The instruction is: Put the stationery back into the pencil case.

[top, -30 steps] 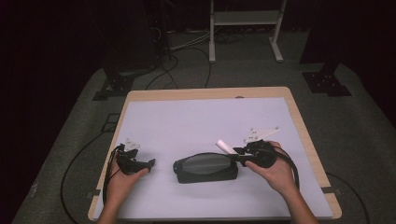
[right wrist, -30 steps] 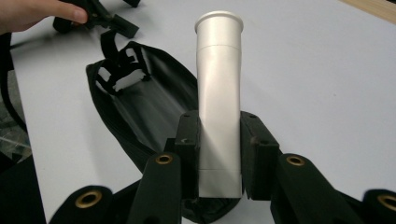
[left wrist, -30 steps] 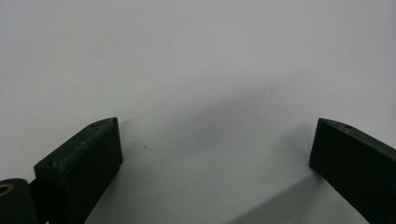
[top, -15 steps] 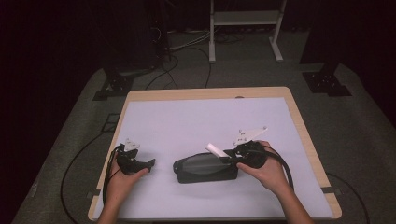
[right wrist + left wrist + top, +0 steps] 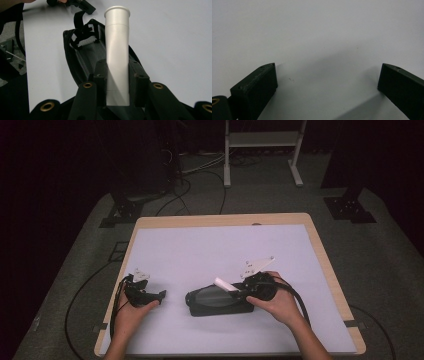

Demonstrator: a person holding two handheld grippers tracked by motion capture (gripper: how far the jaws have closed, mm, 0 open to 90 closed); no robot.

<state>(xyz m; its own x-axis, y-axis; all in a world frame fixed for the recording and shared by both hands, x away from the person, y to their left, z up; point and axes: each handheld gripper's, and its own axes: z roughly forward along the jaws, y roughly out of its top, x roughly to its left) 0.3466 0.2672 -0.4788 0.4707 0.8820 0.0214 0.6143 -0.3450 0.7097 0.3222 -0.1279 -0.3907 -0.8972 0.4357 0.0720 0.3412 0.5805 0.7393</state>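
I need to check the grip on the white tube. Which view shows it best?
The right gripper view: the white tube stands close up, clamped between the fingers. The high view shows it small above the black pouch.

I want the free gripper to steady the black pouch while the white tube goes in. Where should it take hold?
Probably the pouch's left end, where a strap loop sticks out, approached level from the left. The left gripper sits open beside that end, and the right gripper holds the white tube over the other end.
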